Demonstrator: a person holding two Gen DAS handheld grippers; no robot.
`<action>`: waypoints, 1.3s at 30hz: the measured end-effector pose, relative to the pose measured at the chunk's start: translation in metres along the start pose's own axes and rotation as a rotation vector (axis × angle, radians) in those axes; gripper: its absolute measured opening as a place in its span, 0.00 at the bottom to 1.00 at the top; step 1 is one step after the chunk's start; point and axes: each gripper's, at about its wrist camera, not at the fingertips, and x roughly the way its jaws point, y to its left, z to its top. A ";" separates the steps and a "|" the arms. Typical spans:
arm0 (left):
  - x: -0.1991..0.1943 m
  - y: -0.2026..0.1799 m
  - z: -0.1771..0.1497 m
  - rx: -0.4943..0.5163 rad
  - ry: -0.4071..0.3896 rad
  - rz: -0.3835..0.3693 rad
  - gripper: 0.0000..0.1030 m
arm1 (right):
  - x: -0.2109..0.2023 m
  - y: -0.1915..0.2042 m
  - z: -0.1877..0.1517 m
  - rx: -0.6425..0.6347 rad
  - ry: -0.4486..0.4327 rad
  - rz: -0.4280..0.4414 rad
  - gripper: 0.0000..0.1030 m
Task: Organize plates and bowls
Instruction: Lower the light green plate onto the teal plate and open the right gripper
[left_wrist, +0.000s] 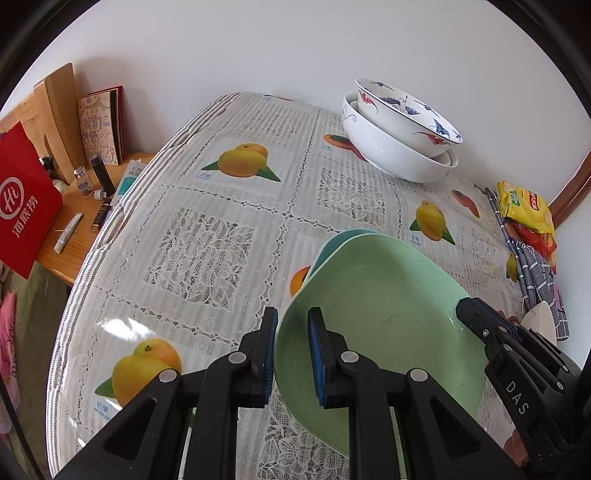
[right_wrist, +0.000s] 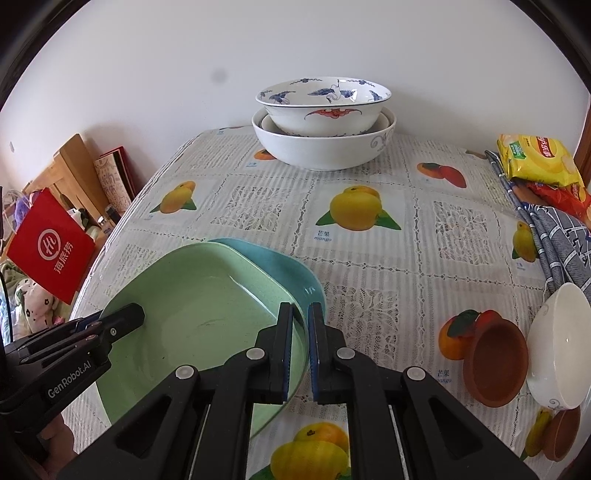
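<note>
Both jaws clench opposite rims of the green plate (right_wrist: 192, 317): left gripper (left_wrist: 292, 354) at its nine o'clock edge, right gripper (right_wrist: 300, 350) at three. It sits on a blue plate (right_wrist: 280, 269) over the table (right_wrist: 369, 295). Stacked bowls (right_wrist: 325, 125) stand at twelve; a white bowl (right_wrist: 557, 343) and brown cup (right_wrist: 495, 365) tilt at three.

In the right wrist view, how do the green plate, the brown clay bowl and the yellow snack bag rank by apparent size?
1. Green square plate, though it is nearest the camera.
2. Brown clay bowl and yellow snack bag: look alike, unranked.
</note>
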 end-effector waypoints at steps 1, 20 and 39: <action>0.001 0.000 0.001 -0.002 0.001 -0.003 0.16 | 0.001 0.000 0.001 -0.003 0.000 -0.003 0.09; 0.013 -0.001 0.007 -0.015 0.007 -0.024 0.16 | 0.018 -0.005 0.013 -0.018 0.000 0.004 0.10; 0.018 -0.004 0.005 0.006 0.006 -0.011 0.16 | 0.031 -0.005 0.015 -0.055 -0.012 0.002 0.13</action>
